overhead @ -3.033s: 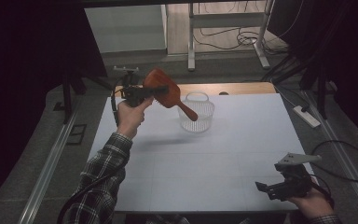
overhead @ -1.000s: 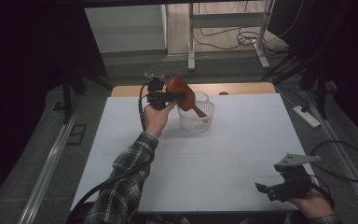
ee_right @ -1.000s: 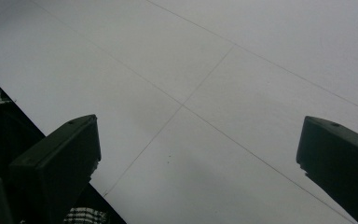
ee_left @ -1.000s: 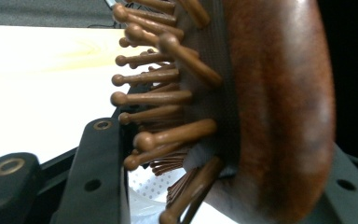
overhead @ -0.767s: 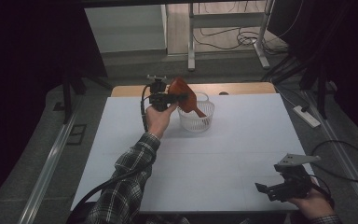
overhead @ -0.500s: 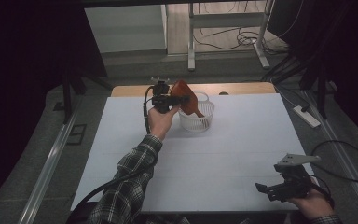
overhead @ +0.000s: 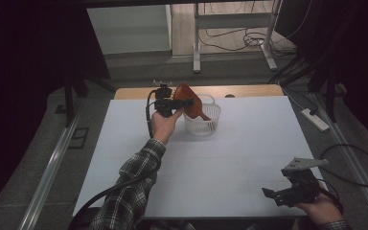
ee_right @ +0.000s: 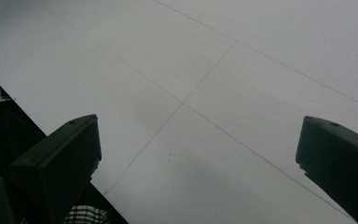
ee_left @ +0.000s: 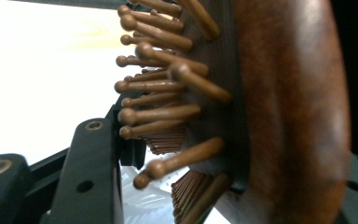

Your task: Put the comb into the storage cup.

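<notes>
White worktop [overhead: 124, 182] spans frame. White mesh basket [overhead: 206, 125] at far edge, upright. Wooden paddle hairbrush [overhead: 188, 99] tilted over basket rim, handle angled down inside, likely lined up for drop. Left gripper [overhead: 178, 102] clamped on brush head, bristles against jaw. Right gripper [overhead: 280, 195] parked near front corner, jaws spread, idle, probably staying clear.
</notes>
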{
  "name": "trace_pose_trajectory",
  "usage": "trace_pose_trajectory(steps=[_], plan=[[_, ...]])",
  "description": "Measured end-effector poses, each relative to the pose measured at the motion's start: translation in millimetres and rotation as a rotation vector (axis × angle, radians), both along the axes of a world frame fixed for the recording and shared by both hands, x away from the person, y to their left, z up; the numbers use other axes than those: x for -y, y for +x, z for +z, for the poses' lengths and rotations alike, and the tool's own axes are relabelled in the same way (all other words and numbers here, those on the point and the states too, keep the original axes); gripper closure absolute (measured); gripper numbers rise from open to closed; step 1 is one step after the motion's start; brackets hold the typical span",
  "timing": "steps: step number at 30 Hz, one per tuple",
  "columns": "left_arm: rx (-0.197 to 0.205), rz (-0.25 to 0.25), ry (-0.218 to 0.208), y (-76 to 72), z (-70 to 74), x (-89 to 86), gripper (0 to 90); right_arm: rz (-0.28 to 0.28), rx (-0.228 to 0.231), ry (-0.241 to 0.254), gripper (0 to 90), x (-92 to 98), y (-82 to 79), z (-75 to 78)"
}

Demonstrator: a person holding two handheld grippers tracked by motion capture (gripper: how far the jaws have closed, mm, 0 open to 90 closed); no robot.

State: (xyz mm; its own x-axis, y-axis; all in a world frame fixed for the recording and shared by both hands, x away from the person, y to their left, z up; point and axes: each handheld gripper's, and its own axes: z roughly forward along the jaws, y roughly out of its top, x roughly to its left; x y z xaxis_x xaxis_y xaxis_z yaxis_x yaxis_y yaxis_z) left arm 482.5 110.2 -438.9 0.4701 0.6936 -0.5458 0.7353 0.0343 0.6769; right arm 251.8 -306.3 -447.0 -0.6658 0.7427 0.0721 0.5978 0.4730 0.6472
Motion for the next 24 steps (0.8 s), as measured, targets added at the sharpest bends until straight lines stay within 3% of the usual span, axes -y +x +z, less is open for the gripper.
trace_pose_trajectory(steps=[12,24], plan=[[-0.024,0.039,-0.035,0.8,-13.5,-10.7,43.9,-0.001,0.0,0.001,0.2,0.3,-0.4,0.4],[-0.006,0.029,0.007,1.7,-13.9,-9.0,35.2,-0.002,0.002,-0.001,0.2,0.4,-0.8,0.4]])
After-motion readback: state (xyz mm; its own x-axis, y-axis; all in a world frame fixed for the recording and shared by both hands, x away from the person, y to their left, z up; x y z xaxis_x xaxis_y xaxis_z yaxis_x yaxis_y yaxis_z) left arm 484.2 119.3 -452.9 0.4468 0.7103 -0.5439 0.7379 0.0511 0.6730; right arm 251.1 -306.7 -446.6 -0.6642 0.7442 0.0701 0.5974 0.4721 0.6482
